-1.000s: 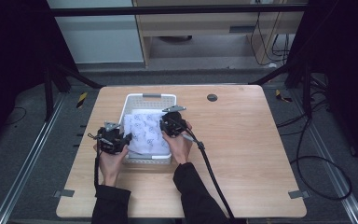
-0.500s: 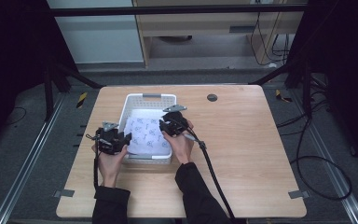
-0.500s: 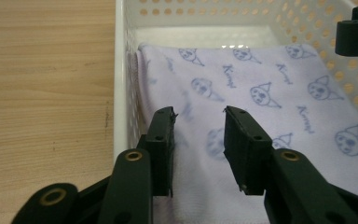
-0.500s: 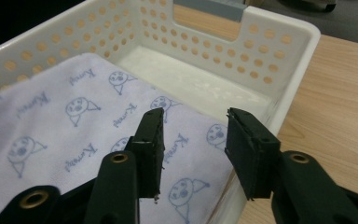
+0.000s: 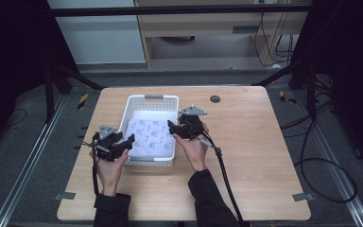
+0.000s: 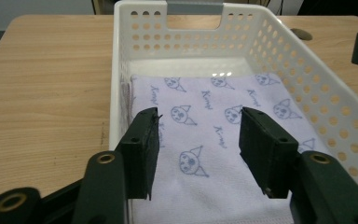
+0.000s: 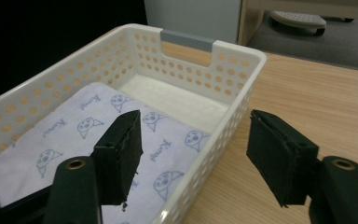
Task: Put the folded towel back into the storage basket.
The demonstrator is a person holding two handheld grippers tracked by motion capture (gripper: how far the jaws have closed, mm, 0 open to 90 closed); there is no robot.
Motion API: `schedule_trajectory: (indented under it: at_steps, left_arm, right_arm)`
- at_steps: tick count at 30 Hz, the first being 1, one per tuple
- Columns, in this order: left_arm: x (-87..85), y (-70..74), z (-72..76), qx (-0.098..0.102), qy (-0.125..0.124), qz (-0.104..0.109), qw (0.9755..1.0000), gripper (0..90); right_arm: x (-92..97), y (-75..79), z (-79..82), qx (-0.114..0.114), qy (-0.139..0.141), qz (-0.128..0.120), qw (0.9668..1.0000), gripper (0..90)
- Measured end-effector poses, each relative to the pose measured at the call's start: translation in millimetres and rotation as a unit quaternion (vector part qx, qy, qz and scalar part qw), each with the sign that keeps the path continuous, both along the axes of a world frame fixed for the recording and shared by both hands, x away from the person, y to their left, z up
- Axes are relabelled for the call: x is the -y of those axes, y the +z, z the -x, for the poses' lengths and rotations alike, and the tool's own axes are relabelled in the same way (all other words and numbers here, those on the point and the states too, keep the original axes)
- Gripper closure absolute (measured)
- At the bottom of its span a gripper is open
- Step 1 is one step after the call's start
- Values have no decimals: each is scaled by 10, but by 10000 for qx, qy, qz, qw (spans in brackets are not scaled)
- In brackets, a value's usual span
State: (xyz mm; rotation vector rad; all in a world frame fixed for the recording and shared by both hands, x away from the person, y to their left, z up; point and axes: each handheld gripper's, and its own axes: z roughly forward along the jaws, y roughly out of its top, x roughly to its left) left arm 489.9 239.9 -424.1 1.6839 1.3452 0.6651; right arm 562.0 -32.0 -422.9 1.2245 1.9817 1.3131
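Cloth (image 6: pixel 214 135), pale lilac and printed with small blue cat faces and script, lies folded flat on the floor of a white perforated basket (image 5: pixel 147 102) that sits on the left-centre of the wooden table (image 5: pixel 264 156). It covers the near two thirds of the basket; the far strip of the floor is bare, and nothing else is inside. The fabric looks thin, soft and light, so it will likely sag and unfold if lifted by one point; a safer hold, to my eye, is a pinch on a folded edge or a near corner, one gripper at each side, where the layers can be caught together. The basket walls stand close around it, which leaves little room for jaws to slide under. The left gripper (image 6: pixel 198 154) hovers at the near left corner with its jaws spread over the cloth, gripping nothing. The right gripper (image 7: pixel 193 158) is at the basket's right side, jaws also wide apart and astride the right wall, one inside above the cloth and one outside above the table.
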Motion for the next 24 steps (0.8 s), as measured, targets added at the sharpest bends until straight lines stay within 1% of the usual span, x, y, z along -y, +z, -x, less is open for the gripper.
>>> schedule_trajectory:
  at_steps: [2, 3, 4, 5, 6, 8, 12, 15, 16, 17, 19, 21, 22, 23, 24]
  left_arm:
    - [1, 4, 23, 23, -12, 15, 10000, 443]
    - [8, 10, 65, 68, -54, 40, 10000, 439]
    - [8, 10, 65, 68, -54, 40, 10000, 431]
    - [23, 15, 109, 118, -88, 47, 9999, 417]
    - [23, 15, 109, 118, -88, 47, 9999, 407]
    - [43, 33, 168, 190, -141, 68, 9997, 384]
    - [74, 47, 253, 279, -222, 44, 9994, 338]
    - [100, 33, 321, 307, -284, 50, 9991, 319]
    - [100, 33, 321, 307, -284, 50, 9991, 315]
    - [122, 13, 366, 323, -331, 17, 9989, 311]
    - [140, -7, 402, 367, -398, 34, 9985, 312]
    - [173, -26, 436, 349, -481, 70, 9982, 310]
    - [173, -26, 436, 349, -481, 70, 9982, 310]
    - [212, -42, 465, 356, -546, 28, 9979, 309]
    - [212, -42, 465, 356, -546, 28, 9979, 310]
  right_arm:
    - [72, 14, 49, 32, -5, -67, 10000, 321]
    - [108, 20, 71, 53, -2, -93, 9999, 312]
    - [138, 24, 98, 49, -7, -144, 9999, 306]
    - [171, 26, 123, 67, 7, -166, 9998, 301]
    - [171, 26, 123, 67, 7, -166, 9998, 301]
    - [274, 35, 201, 111, 8, -183, 9998, 277]
    - [442, 42, 318, 139, 107, -403, 9990, 252]
    - [582, 24, 420, 196, 131, -460, 9987, 236]
    - [634, 14, 451, 205, 125, -476, 9986, 228]
    - [689, 3, 482, 229, 103, -488, 9985, 226]
    - [805, -25, 544, 300, 36, -484, 9984, 222]
    - [920, -55, 592, 317, -52, -483, 9983, 209]
    - [975, -69, 615, 322, -87, -494, 9982, 208]
    - [1027, -83, 640, 325, -122, -511, 9981, 208]
    - [1027, -83, 640, 325, -122, -511, 9981, 208]
